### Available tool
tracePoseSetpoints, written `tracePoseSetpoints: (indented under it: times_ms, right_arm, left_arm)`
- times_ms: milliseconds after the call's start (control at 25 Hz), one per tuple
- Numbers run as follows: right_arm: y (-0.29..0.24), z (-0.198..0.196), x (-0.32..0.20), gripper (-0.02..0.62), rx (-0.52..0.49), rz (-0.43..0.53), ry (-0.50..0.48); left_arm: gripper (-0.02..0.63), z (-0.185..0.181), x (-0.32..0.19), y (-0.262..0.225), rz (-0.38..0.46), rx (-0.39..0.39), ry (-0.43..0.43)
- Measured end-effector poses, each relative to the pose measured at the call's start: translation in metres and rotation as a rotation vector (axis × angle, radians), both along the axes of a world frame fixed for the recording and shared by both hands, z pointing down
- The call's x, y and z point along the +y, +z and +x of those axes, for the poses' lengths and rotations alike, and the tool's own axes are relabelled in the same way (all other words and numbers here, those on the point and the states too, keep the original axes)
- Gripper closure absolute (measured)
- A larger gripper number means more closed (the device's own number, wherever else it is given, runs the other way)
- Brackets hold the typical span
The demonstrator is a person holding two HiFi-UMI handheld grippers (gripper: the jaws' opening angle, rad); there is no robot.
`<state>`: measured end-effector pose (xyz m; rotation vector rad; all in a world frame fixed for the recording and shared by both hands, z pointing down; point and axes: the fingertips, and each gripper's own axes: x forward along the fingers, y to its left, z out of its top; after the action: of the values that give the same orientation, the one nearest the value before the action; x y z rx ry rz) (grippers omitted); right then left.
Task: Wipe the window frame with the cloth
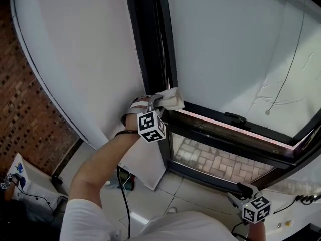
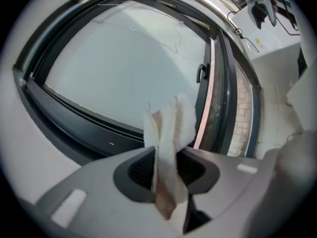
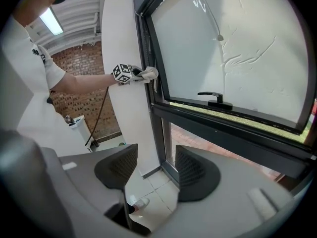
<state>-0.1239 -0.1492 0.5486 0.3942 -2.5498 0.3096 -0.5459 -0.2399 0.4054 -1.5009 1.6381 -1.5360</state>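
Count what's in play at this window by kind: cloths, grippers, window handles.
Cloths: 1, a white fabric cloth.
Grippers: 2, the left gripper shut on that cloth, the right gripper open and empty.
Window handles: 1, a black lever handle.
Total: 4.

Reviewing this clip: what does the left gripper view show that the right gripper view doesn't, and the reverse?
Only the left gripper view: the cloth seen close up, clamped in the jaws of the left gripper.

Only the right gripper view: the right gripper with its jaws apart and nothing between them, the person's outstretched arm, and a brick wall.

Both: the dark window frame, its handle and the cloth.
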Motion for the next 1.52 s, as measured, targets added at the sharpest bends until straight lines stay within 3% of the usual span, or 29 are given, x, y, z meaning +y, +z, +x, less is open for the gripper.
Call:
tracePoseSetpoints:
  times_ms: [240, 840, 1120, 1520]
  right_arm:
    - [0.002, 0.022, -0.019, 0.353, -0.019, 0.0, -0.002]
    - [0.009, 0.044, -0.026, 0.353, -0.008, -0.036, -0.011]
    - [0.004, 0.055, -0.025, 0.353, -0.02, -0.04, 0.035]
    - [0.014, 0.066, -0.023, 0.353, -0.025, -0.056, 0.091]
  left_arm:
    - [0.472, -0.009, -0.003, -0.061, 0.019, -0.047, -0.028]
    - [0.472, -0.018, 0.001, -0.262, 0.22, -0.156, -0.017]
    - [0.469, -0.024, -0.002, -0.328, 0.249, -0.215, -0.006]
    - [0.471, -0.036, 0.002, -0.475, 0.453, -0.298, -0.09]
